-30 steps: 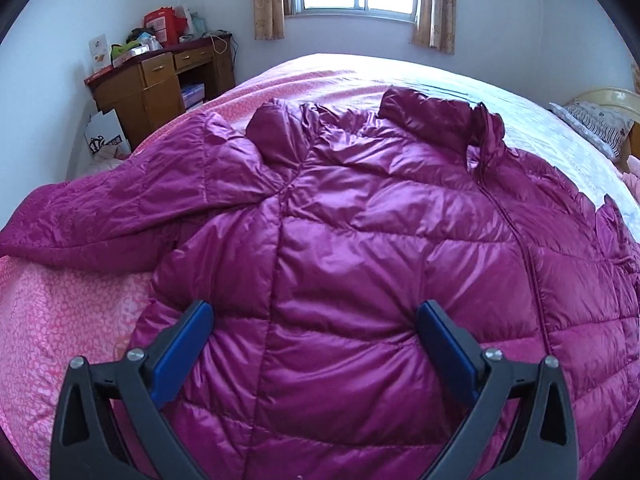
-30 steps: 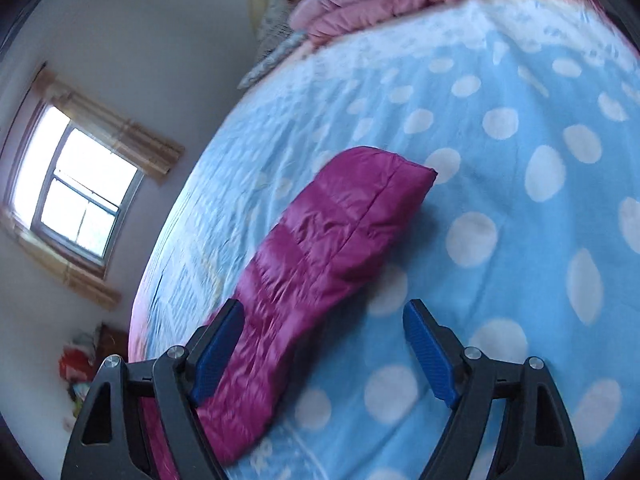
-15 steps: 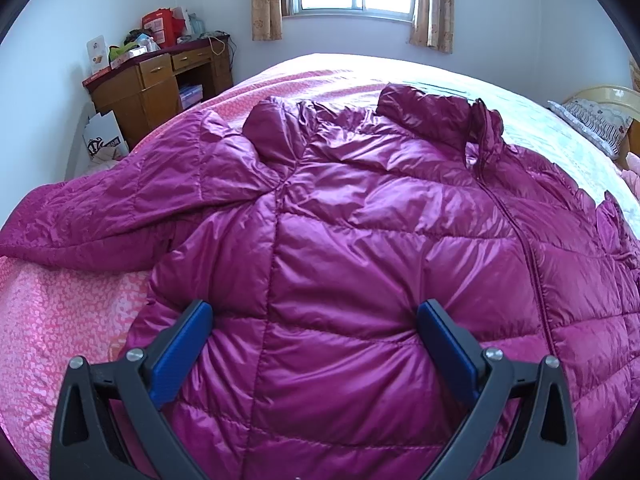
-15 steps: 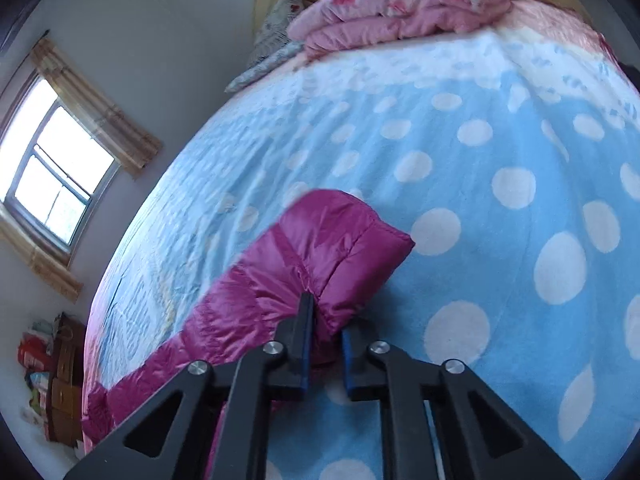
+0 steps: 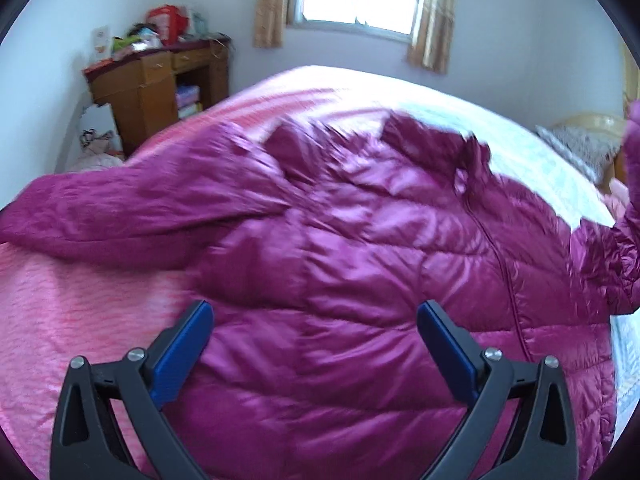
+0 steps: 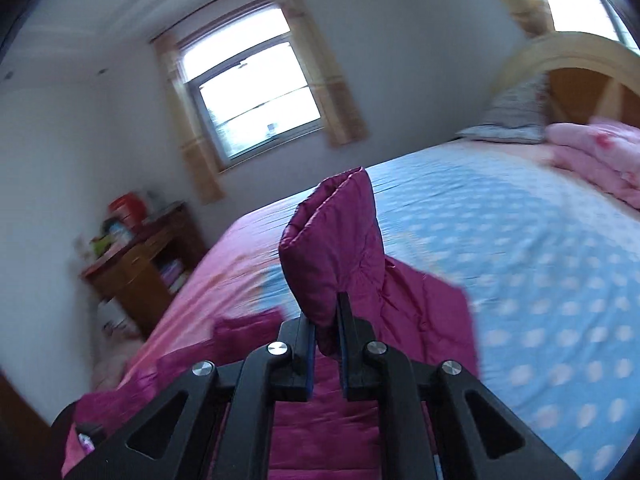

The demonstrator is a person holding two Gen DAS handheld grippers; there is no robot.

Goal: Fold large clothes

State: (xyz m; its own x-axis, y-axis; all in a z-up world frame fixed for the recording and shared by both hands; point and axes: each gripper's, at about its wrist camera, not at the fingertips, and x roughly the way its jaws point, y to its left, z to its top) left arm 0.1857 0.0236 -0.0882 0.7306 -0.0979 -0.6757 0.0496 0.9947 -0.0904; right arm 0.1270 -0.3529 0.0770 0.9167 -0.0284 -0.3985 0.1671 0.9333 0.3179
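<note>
A magenta quilted puffer jacket (image 5: 360,260) lies front up across the bed, its left sleeve (image 5: 120,208) stretched out to the left. My left gripper (image 5: 316,344) hovers open over the jacket's lower front, nothing between its blue pads. My right gripper (image 6: 326,328) is shut on the cuff end of the other sleeve (image 6: 332,240), which stands up above the fingers, lifted off the bed. That raised sleeve (image 5: 630,184) also shows at the far right edge of the left wrist view.
The bed has a pink cover (image 5: 60,320) on the left and a blue dotted sheet (image 6: 540,280) on the right. A wooden desk (image 5: 160,80) with clutter stands by the wall. Pillow (image 6: 512,116), folded pink quilt (image 6: 600,156) and headboard (image 6: 580,56) lie at the bed's head.
My right gripper closed on the sleeve cuff, then lifted it high off the blue sheet while rolling. The left gripper drew back slightly and stayed open.
</note>
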